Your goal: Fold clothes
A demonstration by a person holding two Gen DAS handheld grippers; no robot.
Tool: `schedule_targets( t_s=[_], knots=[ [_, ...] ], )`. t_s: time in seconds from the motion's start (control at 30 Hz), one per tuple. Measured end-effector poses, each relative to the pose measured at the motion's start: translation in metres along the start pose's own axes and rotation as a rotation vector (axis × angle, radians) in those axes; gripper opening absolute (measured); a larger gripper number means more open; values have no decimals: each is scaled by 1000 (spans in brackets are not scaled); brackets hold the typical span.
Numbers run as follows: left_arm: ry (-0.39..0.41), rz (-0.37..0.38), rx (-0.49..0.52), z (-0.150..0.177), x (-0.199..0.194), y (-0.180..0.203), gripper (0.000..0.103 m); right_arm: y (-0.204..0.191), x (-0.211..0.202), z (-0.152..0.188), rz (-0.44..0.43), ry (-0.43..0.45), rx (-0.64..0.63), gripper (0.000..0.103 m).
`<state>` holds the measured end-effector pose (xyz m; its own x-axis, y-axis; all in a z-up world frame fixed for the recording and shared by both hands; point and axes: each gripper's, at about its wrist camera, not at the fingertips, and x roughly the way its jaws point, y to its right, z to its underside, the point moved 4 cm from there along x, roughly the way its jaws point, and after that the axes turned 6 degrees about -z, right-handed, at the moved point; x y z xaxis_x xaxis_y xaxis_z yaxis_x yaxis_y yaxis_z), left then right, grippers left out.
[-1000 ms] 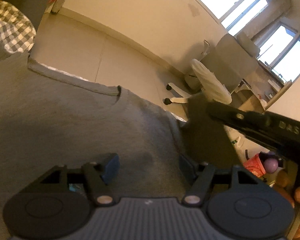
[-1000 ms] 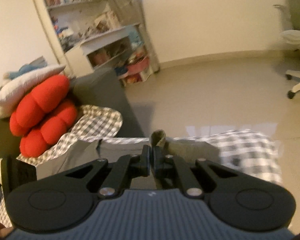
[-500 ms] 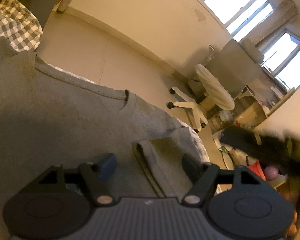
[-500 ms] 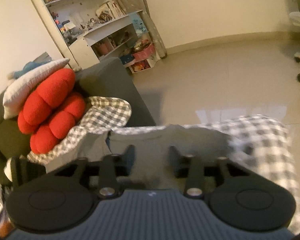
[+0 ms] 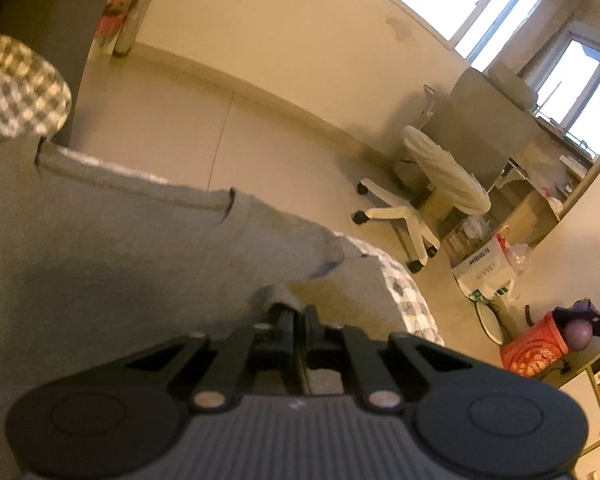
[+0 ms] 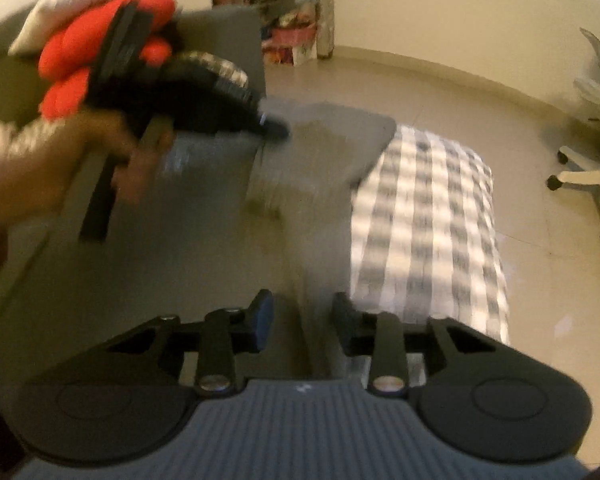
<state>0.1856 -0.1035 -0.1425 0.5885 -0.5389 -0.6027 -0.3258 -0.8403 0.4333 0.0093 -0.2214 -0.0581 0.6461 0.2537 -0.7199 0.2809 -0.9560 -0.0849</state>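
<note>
The grey garment point(image 5: 112, 264), spread across the checked cover point(image 6: 428, 216) at frame centre: your left gripper point(image 5: 296, 320) pinches its folded sleeve to anchor it; your right gripper point(image 6: 302, 316) is closing over cloth, not yet gripping.

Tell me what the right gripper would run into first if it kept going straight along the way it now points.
Most likely the grey garment lying right ahead of the right gripper, whose closing jaws hold nothing. The checked cover lies just to the right. Blur makes depth uncertain.
</note>
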Motion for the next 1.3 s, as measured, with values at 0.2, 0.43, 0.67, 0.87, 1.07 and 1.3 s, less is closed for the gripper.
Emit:
schedule_targets(
  t_s=[0.2, 0.43, 0.67, 0.87, 1.07, 1.3],
  knots=[
    [56, 1, 1, -14, -9, 9, 4, -3, 1, 11, 66, -16, -65, 4],
    [114, -19, 36, -35, -22, 13, 4, -16, -13, -17, 25, -5, -75, 3],
    [146, -88, 13, -44, -29, -13, 4, -43, 9, -44, -97, -16, -48, 3],
    [139, -169, -18, -42, -21, -40, 4, -65, 47, -50, -149, -52, -57, 3],
    [142, -266, -5, -32, -16, -54, 4, -76, 59, -52, -166, -62, -16, 3],
    [99, -317, -49, -24, -34, -51, 36, -75, 46, -51, -152, -62, 8, 13]
  ],
)
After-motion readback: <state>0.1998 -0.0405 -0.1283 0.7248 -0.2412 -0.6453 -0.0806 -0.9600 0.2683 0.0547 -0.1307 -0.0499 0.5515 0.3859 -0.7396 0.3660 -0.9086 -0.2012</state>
